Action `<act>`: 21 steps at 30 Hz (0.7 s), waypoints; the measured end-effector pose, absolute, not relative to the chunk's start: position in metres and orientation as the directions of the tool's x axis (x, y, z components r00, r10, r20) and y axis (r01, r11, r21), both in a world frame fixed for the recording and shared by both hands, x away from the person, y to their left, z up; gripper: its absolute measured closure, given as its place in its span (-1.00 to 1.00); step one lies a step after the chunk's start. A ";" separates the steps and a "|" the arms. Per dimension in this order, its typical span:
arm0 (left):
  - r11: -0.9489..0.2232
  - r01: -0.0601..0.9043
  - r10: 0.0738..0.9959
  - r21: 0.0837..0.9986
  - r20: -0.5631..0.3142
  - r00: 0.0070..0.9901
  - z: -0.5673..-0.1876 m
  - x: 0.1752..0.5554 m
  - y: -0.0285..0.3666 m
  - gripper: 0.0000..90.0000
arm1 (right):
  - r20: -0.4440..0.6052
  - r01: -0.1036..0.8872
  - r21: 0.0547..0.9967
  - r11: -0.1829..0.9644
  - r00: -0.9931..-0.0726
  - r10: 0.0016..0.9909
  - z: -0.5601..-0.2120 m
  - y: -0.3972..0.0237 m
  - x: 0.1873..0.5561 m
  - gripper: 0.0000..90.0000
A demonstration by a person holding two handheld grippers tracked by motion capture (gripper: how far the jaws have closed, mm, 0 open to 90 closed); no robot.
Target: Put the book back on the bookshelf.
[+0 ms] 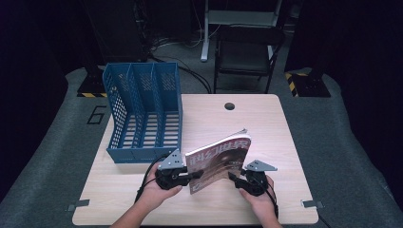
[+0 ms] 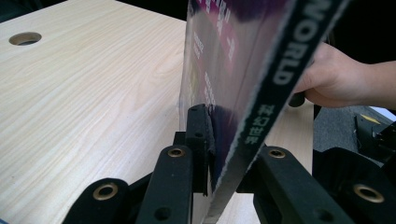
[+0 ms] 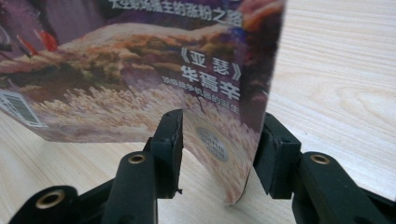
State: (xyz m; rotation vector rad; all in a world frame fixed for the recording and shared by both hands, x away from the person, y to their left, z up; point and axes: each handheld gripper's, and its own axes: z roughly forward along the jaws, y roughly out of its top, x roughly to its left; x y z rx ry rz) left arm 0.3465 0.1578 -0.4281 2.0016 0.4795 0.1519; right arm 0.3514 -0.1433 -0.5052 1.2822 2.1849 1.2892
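Table (image 1: 142,199): a pale wooden top is carrying everything; places below are given relative to the magazine.
File rack (image 1: 145,114): a blue slotted rack with three compartments is standing up-left of the magazine, well apart from it.
Magazine (image 1: 219,161): it is standing on edge at the near middle of the table, tilted, with the cover facing the person.
Handling: it is looking light, thin and floppy, with a glossy (probably slippery) cover; the free pages are likely to sag or fan, so the stiffer spine side is the safest place to grip.
Left gripper (image 1: 183,176): it is sitting at the magazine's left lower corner, its jaws clamping tight across the spine (image 2: 261,121).
Right gripper (image 1: 237,179): it is sitting at the magazine's right lower edge, its jaws standing partly apart on either side of the cover (image 3: 140,93); the pads are not visibly pressing on it, so it is holding nothing.
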 end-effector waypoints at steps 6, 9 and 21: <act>-0.388 0.280 0.395 0.878 -0.116 0.911 -0.427 0.346 0.158 0.75 | 0.188 0.544 0.822 0.170 -0.540 0.820 -0.503 -0.149 0.351 0.23; -0.388 0.288 0.394 0.875 -0.125 0.911 -0.427 0.347 0.159 0.74 | 0.204 0.547 0.824 0.149 -0.531 0.822 -0.502 -0.153 0.351 0.22; -0.394 0.317 0.426 0.863 -0.135 0.895 -0.417 0.347 0.158 0.63 | 0.209 0.542 0.827 0.151 -0.545 0.812 -0.502 -0.152 0.351 0.17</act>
